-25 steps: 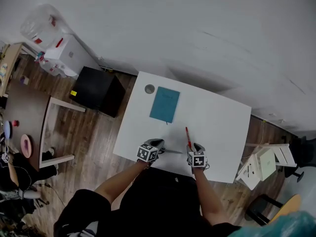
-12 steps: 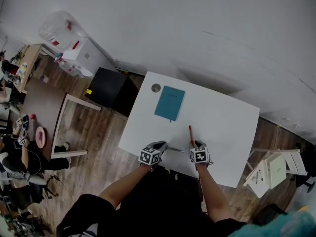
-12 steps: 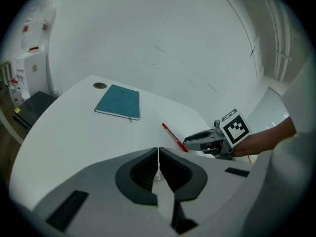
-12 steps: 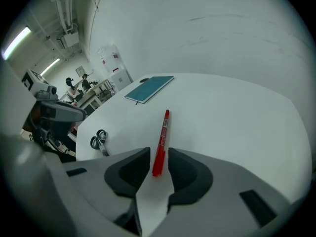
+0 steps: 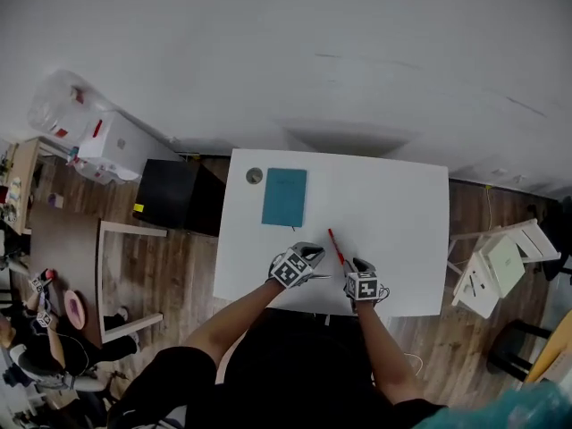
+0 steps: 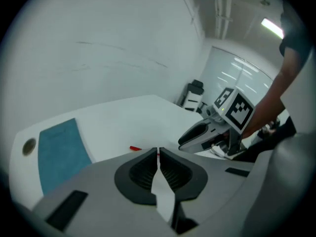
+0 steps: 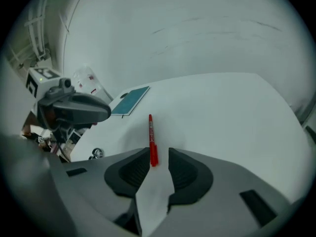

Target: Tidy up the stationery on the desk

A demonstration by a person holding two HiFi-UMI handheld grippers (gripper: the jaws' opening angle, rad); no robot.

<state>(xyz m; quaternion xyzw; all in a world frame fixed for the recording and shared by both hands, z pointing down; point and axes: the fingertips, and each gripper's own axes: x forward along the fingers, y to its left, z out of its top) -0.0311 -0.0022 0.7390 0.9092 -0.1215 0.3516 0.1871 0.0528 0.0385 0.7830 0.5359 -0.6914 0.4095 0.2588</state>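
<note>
A red pen point(image 5: 335, 246) lies on the white desk point(image 5: 393, 213), pointing away from me. My right gripper point(image 5: 355, 266) is at its near end. In the right gripper view the pen point(image 7: 152, 137) lies with its end between the jaws, against the left pad and apart from the right one. That gripper point(image 7: 159, 157) has just been closing and is still open. My left gripper point(image 5: 308, 256) hangs just left of the pen, shut, with nothing seen between its jaws point(image 6: 158, 152). A teal notebook point(image 5: 283, 197) lies farther back on the left.
A small round thing point(image 5: 255, 176) sits at the desk's far left corner beside the notebook. A thin grey thing point(image 5: 319, 277) lies between the two grippers near the front edge. A black cabinet point(image 5: 174, 206) stands left of the desk, white furniture point(image 5: 490, 275) to its right.
My left gripper has moved right, closer to the pen and the right gripper, and has rolled. The right gripper stays at the pen's near end. The head view has shifted.
</note>
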